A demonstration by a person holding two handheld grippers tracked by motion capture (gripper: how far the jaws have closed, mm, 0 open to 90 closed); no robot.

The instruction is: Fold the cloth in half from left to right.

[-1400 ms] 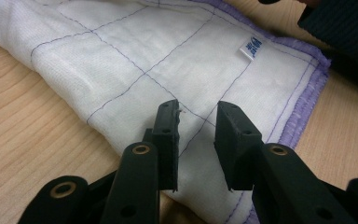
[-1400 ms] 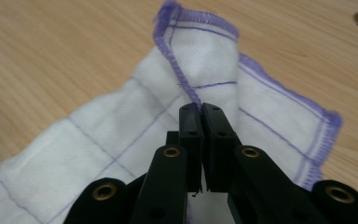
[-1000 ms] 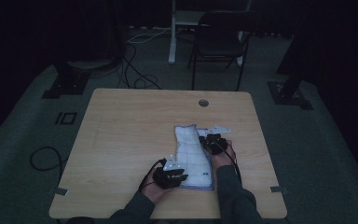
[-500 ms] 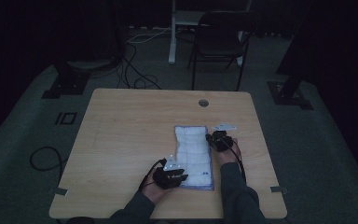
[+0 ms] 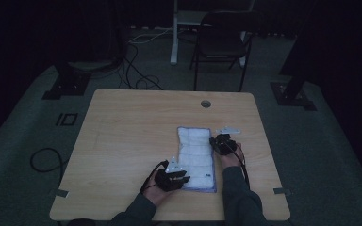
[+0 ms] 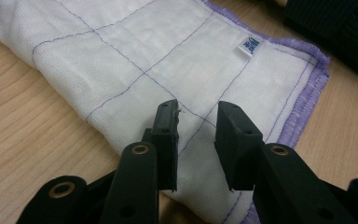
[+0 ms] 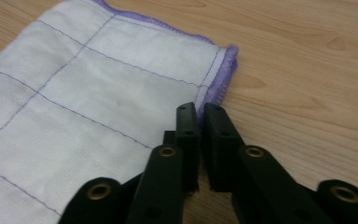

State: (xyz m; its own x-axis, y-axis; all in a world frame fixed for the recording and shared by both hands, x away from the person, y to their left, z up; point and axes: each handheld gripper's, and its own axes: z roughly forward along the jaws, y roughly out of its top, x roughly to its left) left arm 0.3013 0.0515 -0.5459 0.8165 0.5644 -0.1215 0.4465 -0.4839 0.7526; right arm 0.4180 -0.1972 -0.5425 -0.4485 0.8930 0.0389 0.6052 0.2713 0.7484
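At a wooden table (image 5: 122, 141), I work a folded white cloth (image 5: 195, 157) with purple stitching and a purple hem; it lies flat as a long strip right of the table's centre, running from near to far. My left gripper (image 5: 183, 176) rests at the cloth's near left corner, its jaws standing part-way apart with bare cloth showing between them, pressing on nothing. I judge I keep it there to steady the near end, so the strip does not slide while the other hand works. In the left gripper view (image 6: 195, 135) the quilted squares and a small blue label (image 6: 248, 47) lie just beyond the jaws. My right gripper (image 5: 215, 143) sits at the cloth's right edge, about halfway along. Its jaws have just been opening from a pinch and stand a narrow slit apart; in the right gripper view (image 7: 200, 119) no cloth is caught between them, and the hemmed corner (image 7: 223, 70) lies just ahead. That reads to me as a fold laid down and let go, the edge left square.
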